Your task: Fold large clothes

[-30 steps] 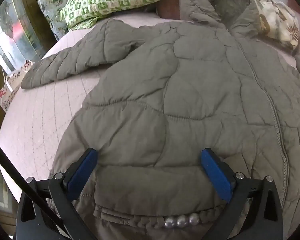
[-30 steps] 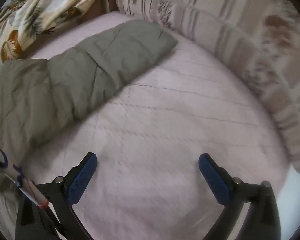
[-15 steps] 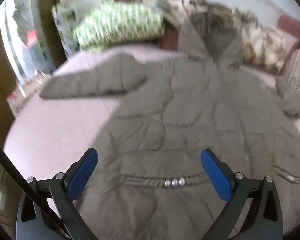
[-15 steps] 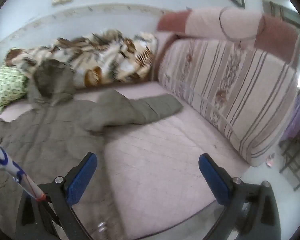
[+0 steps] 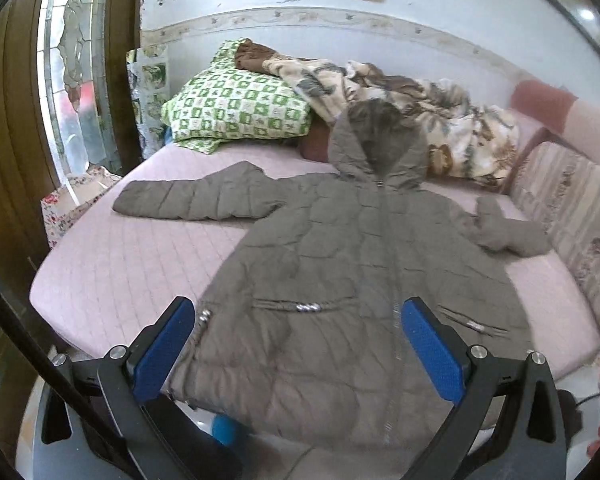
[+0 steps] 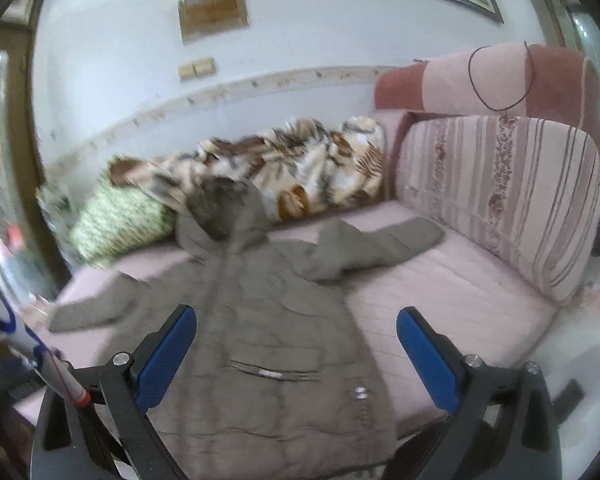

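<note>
Both tools idle. My left gripper (image 5: 298,344) stands with its jaws spread wide and nothing between them; my right gripper (image 6: 296,354) likewise, wide and empty. Both are held back from the bed, above its near edge.

Task item: the grey-green hooded puffer coat (image 5: 352,280) lies front-up, zipped, on the pink quilted mattress (image 5: 112,264). Hood (image 5: 376,144) points at the far wall, propped on the leaf-print blanket (image 5: 440,116). Both sleeves are spread sideways. The hem overhangs the near edge of the mattress. No fold made yet, as I judge it.

Risks:
- Overhanging hem: the coat's weight may drag it to the floor if I pull a sleeve toward me.
- Thick slippery padding: a shallow pinch may catch only the shell layer and slip, and folds may spring back open.
- The right sleeve (image 6: 384,240) lies near the striped bolster (image 6: 500,200); it could snag there.

Writing: none legible. Green checked pillow (image 5: 236,108) shows pattern only; the wall plaque (image 6: 214,12) is too blurred to read.
</note>
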`<action>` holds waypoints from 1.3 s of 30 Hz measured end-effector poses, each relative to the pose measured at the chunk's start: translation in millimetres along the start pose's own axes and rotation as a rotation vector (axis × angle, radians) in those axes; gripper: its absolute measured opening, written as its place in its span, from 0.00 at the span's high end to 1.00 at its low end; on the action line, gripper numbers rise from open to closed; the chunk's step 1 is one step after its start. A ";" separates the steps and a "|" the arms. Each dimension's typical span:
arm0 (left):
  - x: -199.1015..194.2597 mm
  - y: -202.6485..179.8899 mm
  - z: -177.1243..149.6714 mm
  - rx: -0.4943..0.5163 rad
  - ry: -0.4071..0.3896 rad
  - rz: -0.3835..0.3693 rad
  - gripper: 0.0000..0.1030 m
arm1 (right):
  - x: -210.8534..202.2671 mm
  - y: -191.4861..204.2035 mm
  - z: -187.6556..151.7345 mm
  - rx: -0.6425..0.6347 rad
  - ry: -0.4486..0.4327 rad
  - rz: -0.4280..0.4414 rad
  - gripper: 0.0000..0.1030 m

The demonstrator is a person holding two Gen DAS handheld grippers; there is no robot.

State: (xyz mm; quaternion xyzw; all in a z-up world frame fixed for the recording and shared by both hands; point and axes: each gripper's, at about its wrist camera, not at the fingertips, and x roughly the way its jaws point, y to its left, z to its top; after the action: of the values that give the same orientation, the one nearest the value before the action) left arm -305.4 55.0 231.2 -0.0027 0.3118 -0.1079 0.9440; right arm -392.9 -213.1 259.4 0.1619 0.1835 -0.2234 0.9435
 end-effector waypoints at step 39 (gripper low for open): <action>41.7 -10.8 26.1 0.129 0.047 0.022 0.00 | 67.1 30.6 -20.2 -0.066 0.209 -0.045 0.00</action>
State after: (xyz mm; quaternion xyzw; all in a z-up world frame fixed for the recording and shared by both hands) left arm -259.6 34.3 228.4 0.0638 0.3264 -0.1176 0.9357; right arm -327.9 -203.7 220.4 0.1491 0.2917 -0.2203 0.9188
